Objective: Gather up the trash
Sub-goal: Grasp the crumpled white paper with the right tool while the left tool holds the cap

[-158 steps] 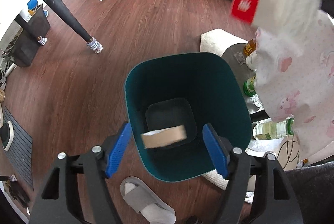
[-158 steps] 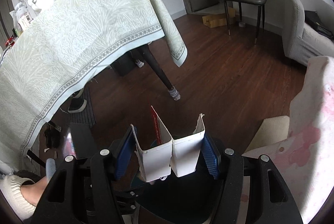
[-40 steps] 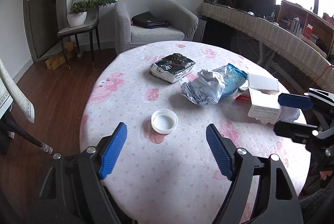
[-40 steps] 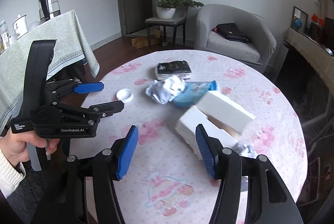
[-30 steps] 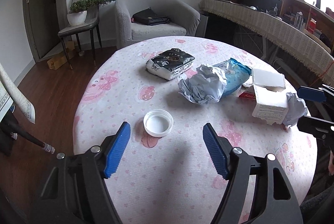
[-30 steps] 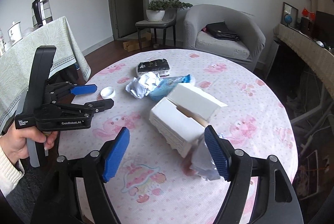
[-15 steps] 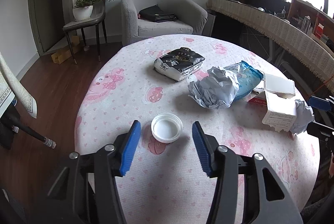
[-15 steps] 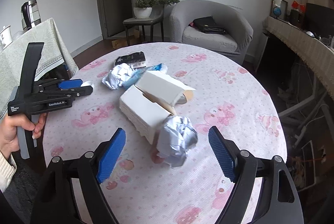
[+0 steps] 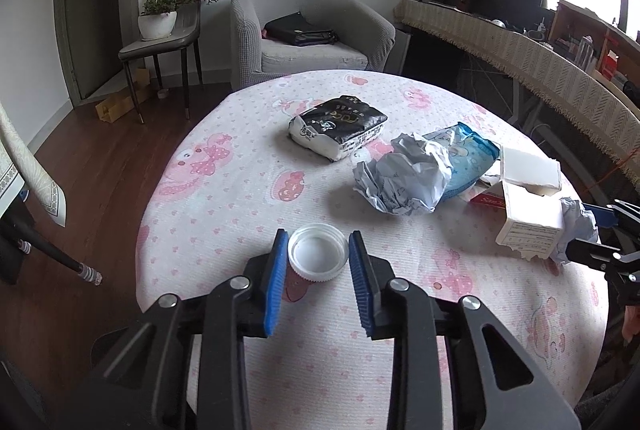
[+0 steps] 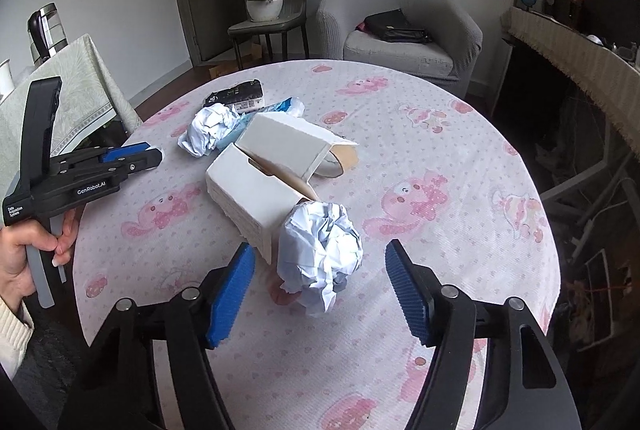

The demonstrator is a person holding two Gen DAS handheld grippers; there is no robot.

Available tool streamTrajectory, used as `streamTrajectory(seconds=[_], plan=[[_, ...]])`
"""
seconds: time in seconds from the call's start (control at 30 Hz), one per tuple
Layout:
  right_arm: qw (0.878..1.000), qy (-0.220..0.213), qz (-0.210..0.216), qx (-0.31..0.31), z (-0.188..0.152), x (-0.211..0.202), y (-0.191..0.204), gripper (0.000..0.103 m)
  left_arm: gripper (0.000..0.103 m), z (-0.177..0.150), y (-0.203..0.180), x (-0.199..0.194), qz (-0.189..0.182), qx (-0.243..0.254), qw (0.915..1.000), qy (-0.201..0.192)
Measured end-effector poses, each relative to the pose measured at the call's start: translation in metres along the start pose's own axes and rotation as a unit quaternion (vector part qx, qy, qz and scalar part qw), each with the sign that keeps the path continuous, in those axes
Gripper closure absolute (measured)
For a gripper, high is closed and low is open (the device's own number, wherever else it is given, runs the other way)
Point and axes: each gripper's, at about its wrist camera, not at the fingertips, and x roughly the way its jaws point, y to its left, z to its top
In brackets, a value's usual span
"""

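Observation:
A white round lid (image 9: 318, 254) lies upside down on the pink-patterned round table (image 9: 224, 189). My left gripper (image 9: 318, 282) has its blue fingers closed against both sides of the lid. In the right wrist view a crumpled white paper ball (image 10: 320, 250) lies between the wide-open fingers of my right gripper (image 10: 320, 290), untouched. The paper ball sits against an opened white carton (image 10: 264, 181). The left gripper also shows in the right wrist view (image 10: 132, 153), held in a hand.
On the table lie a second crumpled paper wad (image 9: 404, 177), a blue plastic pack (image 9: 468, 161), a black-and-white tissue pack (image 9: 340, 125) and the white carton (image 9: 528, 205). A grey armchair (image 9: 308, 29) and a chair with a plant (image 9: 168, 25) stand behind. Another cloth-covered table (image 10: 76, 85) is at left.
My left gripper moved forward and closed its fingers onto the white lid. My right gripper moved closer, so the paper ball now sits between its open fingers.

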Motion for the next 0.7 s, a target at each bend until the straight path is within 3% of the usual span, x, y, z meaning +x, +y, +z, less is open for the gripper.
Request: streamTrajectory(seconds=[0.33,0.7], plan=[[1.0,0.006,-0.013,0.004,0.002,0.0,0.0,0.063,0.07,0.002,0.005,-0.007,-0.005,-0.011,0.9999,-0.009],[0.998,-0.032,-0.046,0.015,0.016,-0.024,-0.007,0.063,0.07,0.001,0.012,-0.014,0.001,-0.015,0.9998,-0.014]])
